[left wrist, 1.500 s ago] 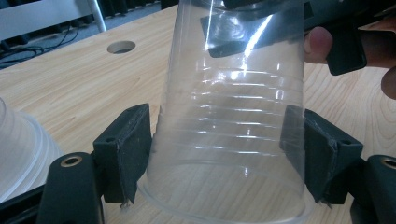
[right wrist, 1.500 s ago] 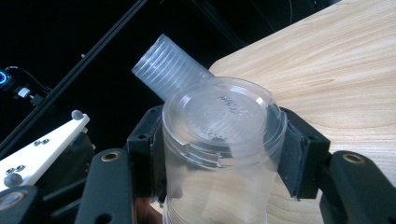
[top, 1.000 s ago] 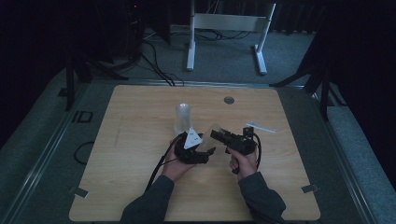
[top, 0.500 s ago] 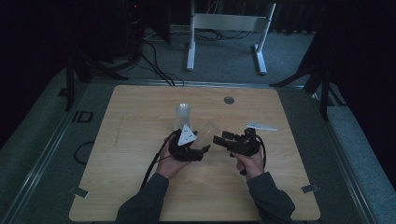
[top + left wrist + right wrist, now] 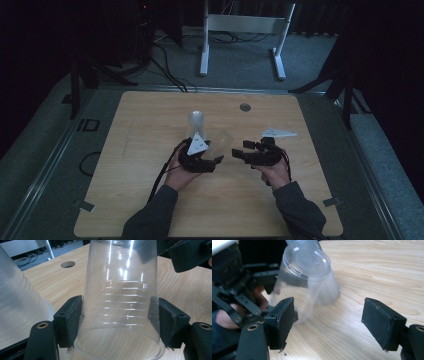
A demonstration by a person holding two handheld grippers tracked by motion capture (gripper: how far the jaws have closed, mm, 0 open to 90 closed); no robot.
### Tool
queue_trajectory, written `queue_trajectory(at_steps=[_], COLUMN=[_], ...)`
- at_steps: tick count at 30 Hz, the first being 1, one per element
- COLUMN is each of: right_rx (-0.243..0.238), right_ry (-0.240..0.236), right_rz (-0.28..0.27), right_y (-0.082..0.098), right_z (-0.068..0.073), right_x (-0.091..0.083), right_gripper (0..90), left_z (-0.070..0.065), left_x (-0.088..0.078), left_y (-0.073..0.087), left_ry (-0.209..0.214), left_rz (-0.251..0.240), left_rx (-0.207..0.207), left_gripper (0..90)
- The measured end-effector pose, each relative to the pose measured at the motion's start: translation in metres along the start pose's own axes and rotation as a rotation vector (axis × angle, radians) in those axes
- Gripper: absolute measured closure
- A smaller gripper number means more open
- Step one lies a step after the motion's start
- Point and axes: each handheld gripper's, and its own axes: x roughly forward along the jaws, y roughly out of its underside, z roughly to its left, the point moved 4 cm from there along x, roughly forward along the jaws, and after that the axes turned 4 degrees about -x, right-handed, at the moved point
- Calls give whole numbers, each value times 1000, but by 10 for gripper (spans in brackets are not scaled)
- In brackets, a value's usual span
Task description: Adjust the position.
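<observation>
My left gripper (image 5: 214, 156) is shut on a clear plastic cup (image 5: 222, 140), held tilted just above the table with its base pointing right and away. In the left gripper view both pads (image 5: 71, 320) press on the ribbed wall of that cup (image 5: 120, 302) near its wide rim. A second clear cup (image 5: 196, 122) stands upside down just behind, also seen as the cup (image 5: 20, 302) at the left. My right gripper (image 5: 240, 149) faces the held cup (image 5: 299, 277) from the right. Its jaws (image 5: 332, 325) have just been closing a little, are still wide apart, and have nothing between them.
The wooden table (image 5: 150, 200) has a round hole (image 5: 245, 107) near its far edge. A flat white pointed piece (image 5: 277, 132) shows just behind the right hand. A white metal stand (image 5: 240, 30) and cables lie on the floor beyond the table.
Both hands have stayed almost in place. The left hand still holds the tilted cup, and the right gripper's tips sit slightly lower and farther from it.
</observation>
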Motion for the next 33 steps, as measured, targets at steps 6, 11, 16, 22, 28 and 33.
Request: queue_trajectory(at_steps=[6,11,16,22,28,33], right_rx=[-57,-123,-170,-213,-263,-310], right_ry=[29,53,61,75,81,88], right_rz=[40,98,132,157,203,245], right_y=[-1,-3,-4,-6,-6,-6], right_z=[0,3,4,4,6,9], right_x=[-1,-1,-2,-5,-4,-2], right_gripper=[273,281,297,298,325,331], left_z=[0,1,1,2,1,2], left_x=[-3,-4,-6,-7,-7,-7], left_y=[-1,-2,-2,-2,-2,-2], left_ry=[14,26,35,42,56,62], left_rz=[16,24,37,49,65,76], left_rx=[24,37,58,68,84,93], left_gripper=[289,289,289,289,289,289])
